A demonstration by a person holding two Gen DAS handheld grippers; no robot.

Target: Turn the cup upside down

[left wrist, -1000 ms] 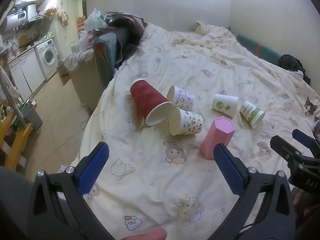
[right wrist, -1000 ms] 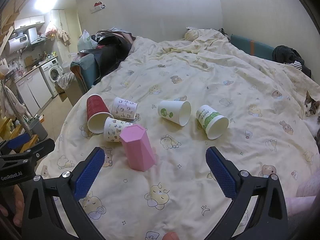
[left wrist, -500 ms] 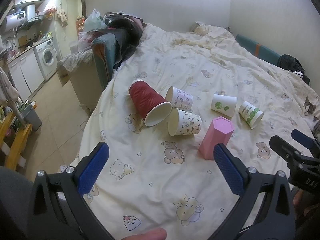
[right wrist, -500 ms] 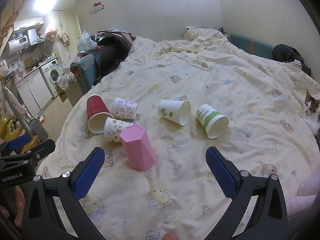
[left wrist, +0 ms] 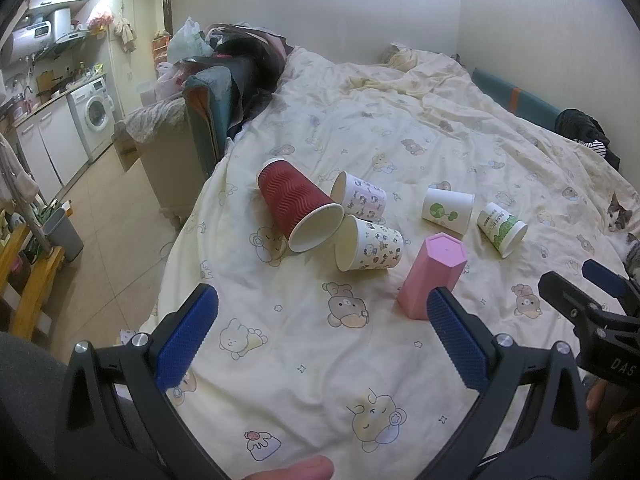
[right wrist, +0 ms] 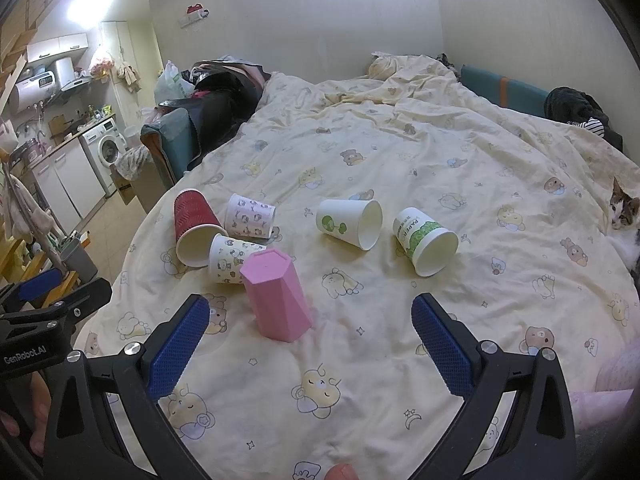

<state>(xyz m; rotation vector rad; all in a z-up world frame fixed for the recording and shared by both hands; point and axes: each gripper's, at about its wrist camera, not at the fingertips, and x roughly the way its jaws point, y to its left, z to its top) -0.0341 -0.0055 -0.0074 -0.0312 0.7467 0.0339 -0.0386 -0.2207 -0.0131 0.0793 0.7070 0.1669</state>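
Note:
A pink hexagonal cup (left wrist: 434, 276) (right wrist: 276, 294) stands upside down on the bed. A red ribbed cup (left wrist: 298, 208) (right wrist: 194, 226), two patterned white cups (left wrist: 370, 248) (left wrist: 362, 198), a white cup with a green tree (left wrist: 446, 210) (right wrist: 350, 222) and a white cup with a green band (left wrist: 502, 228) (right wrist: 424, 240) lie on their sides. My left gripper (left wrist: 320, 336) is open and empty, nearer than the cups. My right gripper (right wrist: 310, 338) is open and empty, just in front of the pink cup.
The bed's cream sheet (right wrist: 460, 168) has cartoon animal prints. A cat (right wrist: 622, 210) lies at the right edge. A green chair with dark clothes (left wrist: 224, 92) stands at the bed's left side. A kitchen with a washing machine (left wrist: 94, 114) is far left.
Both views shift very slightly; the cups stay where they were. Both grippers stay open.

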